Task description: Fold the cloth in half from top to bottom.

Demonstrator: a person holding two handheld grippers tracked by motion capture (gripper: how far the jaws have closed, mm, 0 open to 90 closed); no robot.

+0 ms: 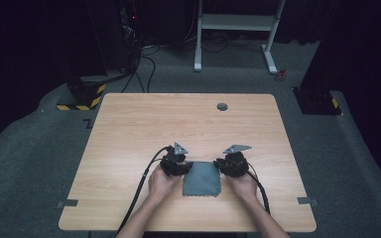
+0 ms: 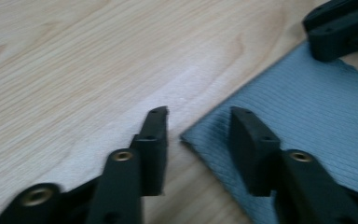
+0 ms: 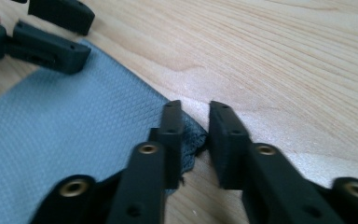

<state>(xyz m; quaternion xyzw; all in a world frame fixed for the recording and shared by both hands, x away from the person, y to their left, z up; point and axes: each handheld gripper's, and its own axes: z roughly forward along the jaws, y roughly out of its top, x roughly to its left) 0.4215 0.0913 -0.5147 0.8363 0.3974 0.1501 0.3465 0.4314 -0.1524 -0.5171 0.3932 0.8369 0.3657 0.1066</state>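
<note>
The grey cloth (image 1: 202,178) lies flat on the wooden surface (image 1: 129,129), near the edge closest to me and roughly midway across, between my two hands. It is a folded rectangle with a fine ribbed weave, and its near edge looks slightly jagged.

My left gripper (image 2: 198,135) sits at the cloth's far left corner. In the left gripper view that corner pokes into the gap between my jaws: one jaw stands over bare wood, the other over the cloth's edge. The jaws are parted and not pressing on the fabric, so nothing is grasped there.

My right gripper (image 3: 196,135) is at the far right corner. In the right gripper view the corner is rumpled and lifted a little, lying against the inner face of one jaw, while the other jaw stands apart from it with a strip of wood showing between. These jaws are narrower than the left pair but also released, with the cloth not yet pinched.

From above, my left hand (image 1: 161,182) and right hand (image 1: 243,184) come in from the near edge, each gripper angled inward toward the cloth, cables trailing back along my forearms. Farther off, a small round dark grommet (image 1: 222,106) sits near the far edge of the surface.
</note>
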